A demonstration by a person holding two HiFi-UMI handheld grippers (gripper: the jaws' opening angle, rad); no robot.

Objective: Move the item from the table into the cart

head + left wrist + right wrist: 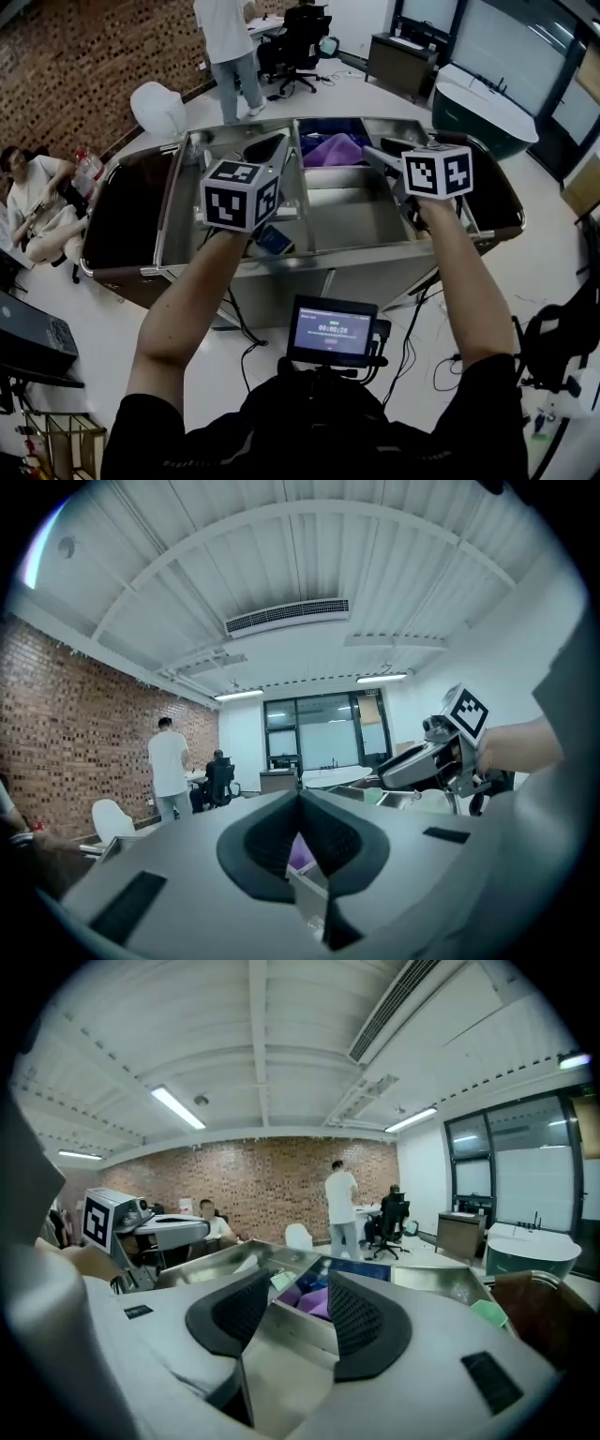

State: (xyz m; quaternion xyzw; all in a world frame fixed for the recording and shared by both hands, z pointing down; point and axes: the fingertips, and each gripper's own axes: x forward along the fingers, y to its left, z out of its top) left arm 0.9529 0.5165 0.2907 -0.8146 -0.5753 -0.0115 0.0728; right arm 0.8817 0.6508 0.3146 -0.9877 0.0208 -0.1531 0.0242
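Both grippers hover over the cart (309, 251), level with each other, and neither carries anything. The left gripper (300, 797) is clenched, pads tip to tip with nothing caught between them. The right gripper (300, 1302) stands released, jaws partly apart; only the cart's divider and a purple item (335, 148) show through the gap.

That purple item lies in the cart's far middle compartment, beside something dark blue. It looks like the task's thing already delivered, though that is a guess. No surface with things left on it shows in any view.

So the step in hand seems to be the pause after a drop, or the start of the next fetch. If more is to be moved, the next move calls for turning away from the cart to find the surface. The left gripper must also open before it reaches an item. The right one is wide enough for something slim.
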